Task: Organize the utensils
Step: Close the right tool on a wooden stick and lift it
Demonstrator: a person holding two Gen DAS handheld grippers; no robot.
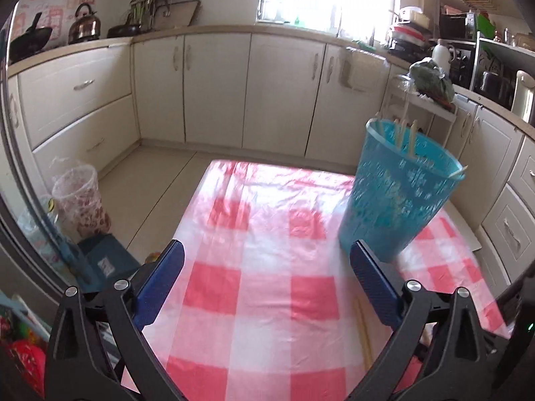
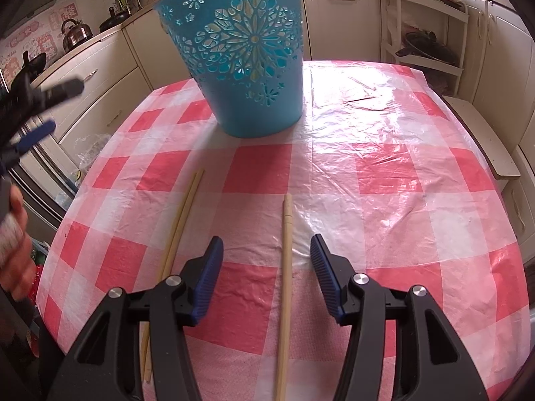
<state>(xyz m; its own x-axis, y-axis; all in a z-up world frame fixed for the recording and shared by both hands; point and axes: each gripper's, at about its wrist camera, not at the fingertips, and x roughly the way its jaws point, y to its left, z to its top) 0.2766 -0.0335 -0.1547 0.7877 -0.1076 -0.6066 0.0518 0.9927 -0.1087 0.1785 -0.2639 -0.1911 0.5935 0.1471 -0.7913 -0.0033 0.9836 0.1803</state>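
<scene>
A teal perforated bucket (image 2: pixel 244 56) stands on the red-and-white checked table (image 2: pixel 384 173); in the left wrist view the bucket (image 1: pixel 398 193) holds several wooden chopsticks (image 1: pixel 406 133). One chopstick (image 2: pixel 286 267) lies on the cloth between the fingers of my right gripper (image 2: pixel 266 254), which is open around it without touching. A pair of chopsticks (image 2: pixel 180 224) lies to its left. My left gripper (image 1: pixel 267 257) is open and empty above the table, left of the bucket; it also shows blurred at the left edge of the right wrist view (image 2: pixel 36 127).
Cream kitchen cabinets (image 1: pixel 217 90) run behind the table. A lined waste bin (image 1: pixel 80 200) stands on the floor at left. A white rack (image 2: pixel 424 33) with pans stands behind the table at right. A chopstick (image 1: pixel 364 334) lies near the right finger in the left wrist view.
</scene>
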